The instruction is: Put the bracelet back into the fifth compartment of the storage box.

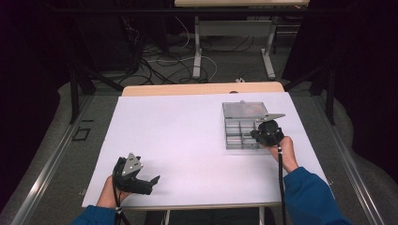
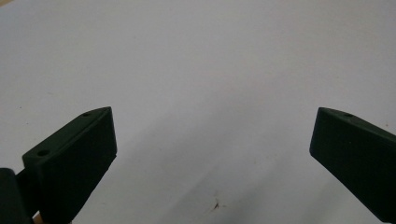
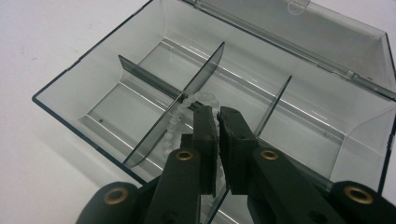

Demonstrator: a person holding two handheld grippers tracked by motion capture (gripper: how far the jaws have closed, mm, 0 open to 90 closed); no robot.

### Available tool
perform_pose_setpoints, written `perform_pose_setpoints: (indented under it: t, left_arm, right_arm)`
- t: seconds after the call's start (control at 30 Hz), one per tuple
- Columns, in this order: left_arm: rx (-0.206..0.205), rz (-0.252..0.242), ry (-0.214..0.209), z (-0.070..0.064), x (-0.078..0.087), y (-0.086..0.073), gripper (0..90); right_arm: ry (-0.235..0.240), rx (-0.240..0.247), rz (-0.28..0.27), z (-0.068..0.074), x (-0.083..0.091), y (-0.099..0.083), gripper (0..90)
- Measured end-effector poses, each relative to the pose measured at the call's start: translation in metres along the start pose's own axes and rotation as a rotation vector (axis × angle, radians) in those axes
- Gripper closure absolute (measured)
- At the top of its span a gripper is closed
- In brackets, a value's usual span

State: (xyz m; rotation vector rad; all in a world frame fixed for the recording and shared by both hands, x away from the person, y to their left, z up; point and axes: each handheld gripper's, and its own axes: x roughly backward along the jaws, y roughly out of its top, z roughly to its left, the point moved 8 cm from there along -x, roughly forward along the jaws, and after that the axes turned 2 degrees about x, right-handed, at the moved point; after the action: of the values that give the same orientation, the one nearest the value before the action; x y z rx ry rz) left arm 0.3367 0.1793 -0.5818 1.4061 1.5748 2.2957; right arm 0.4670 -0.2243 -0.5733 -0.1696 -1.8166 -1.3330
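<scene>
From above we see the left claw [image 1: 155, 179] resting on the white surface [image 1: 178, 140] and the right claw [image 1: 256, 134] over the clear box [image 1: 241, 126]. Along the left claw [image 2: 212, 135] we see jaws spread wide over bare surface. Along the right claw [image 3: 217, 112] we see jaws nearly closed, pinching a string of beads [image 3: 180, 112] inside the box [image 3: 93, 98].

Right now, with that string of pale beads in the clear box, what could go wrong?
1. The right gripper is shut on the string of pale translucent beads beside a thin grey divider; lifting might snag it.
2. A pull could drag the light clear plastic compartment box, since the left gripper rests apart, open.
</scene>
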Motion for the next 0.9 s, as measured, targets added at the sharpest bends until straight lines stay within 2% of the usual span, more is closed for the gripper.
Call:
perform_pose_setpoints:
  t: [0.07, 0.1, 0.27, 0.37, 0.43, 0.53, 0.6, 0.73, 0.77, 0.9]
  left_arm:
    - [0.000, 0.000, 0.001, 0.000, 0.000, 0.000, 0.3]
    - [0.002, 0.000, 0.000, 0.000, 0.000, 0.000, 0.3]
    - [0.004, 0.004, 0.001, -0.001, 0.001, 0.000, 0.3]
    - [0.006, 0.001, -0.001, -0.001, 0.001, 0.000, 0.3]
    - [0.005, 0.000, -0.003, -0.001, 0.001, 0.000, 0.3]
    - [0.003, -0.003, -0.001, -0.001, 0.001, -0.001, 0.3]
    - [0.000, -0.004, -0.002, -0.001, 0.002, -0.001, 0.3]
    - [-0.004, -0.005, -0.005, -0.001, 0.002, -0.001, 0.3]
    - [-0.004, -0.005, -0.005, -0.001, 0.002, -0.001, 0.3]
    - [-0.004, -0.005, -0.004, -0.002, 0.002, -0.001, 0.3]
  right_arm:
    - [0.001, -0.012, 0.010, 0.001, -0.001, -0.001, 85.4]
    - [0.004, 0.008, 0.010, 0.001, -0.002, -0.002, 85.3]
    - [-0.012, 0.001, 0.008, 0.000, -0.001, -0.002, 83.9]
    - [-0.016, -0.011, 0.013, -0.001, -0.001, -0.002, 74.1]
    - [-0.023, -0.001, -0.001, -0.002, 0.002, 0.000, 67.3]
    - [-0.010, -0.002, -0.024, -0.001, 0.009, 0.003, 60.0]
    - [0.000, 0.001, -0.027, 0.000, 0.013, 0.003, 52.0]
    - [0.033, -0.010, -0.022, 0.003, 0.019, 0.001, 38.3]
    - [0.050, 0.010, -0.024, 0.003, 0.021, 0.001, 34.8]
    - [0.096, 0.017, -0.041, 0.007, 0.030, 0.000, 22.3]
